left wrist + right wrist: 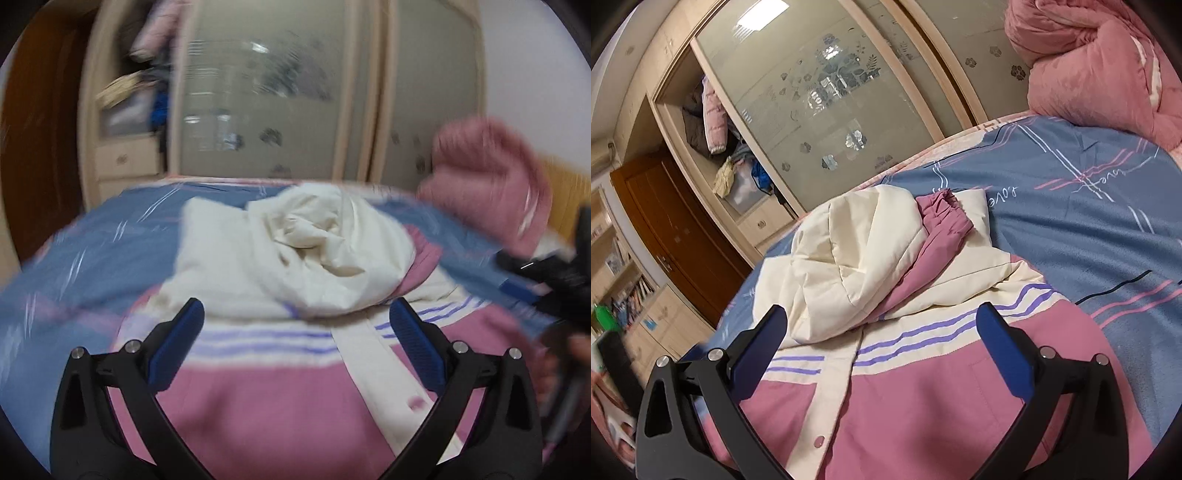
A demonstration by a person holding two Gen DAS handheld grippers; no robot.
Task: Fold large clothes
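Observation:
A pink and cream jacket (916,398) with purple chest stripes lies face up on the bed, its cream button placket running down the middle. Its cream hood (857,266) is bunched at the top, and a pink sleeve (938,229) is folded across it. In the blurred left wrist view the same jacket (280,406) and hood (306,251) fill the middle. My left gripper (297,321) hovers open over the striped chest, holding nothing. My right gripper (882,328) is open too, above the stripes just below the hood. The other gripper (554,280) shows at the right edge of the left wrist view.
The blue bedsheet (1071,206) with pink and white lines spreads around the jacket. A rolled pink quilt (1100,66) sits at the bed's far corner. Beyond the bed stand a wardrobe with frosted sliding doors (827,107), an open compartment of clothes (713,125) and a brown door (676,236).

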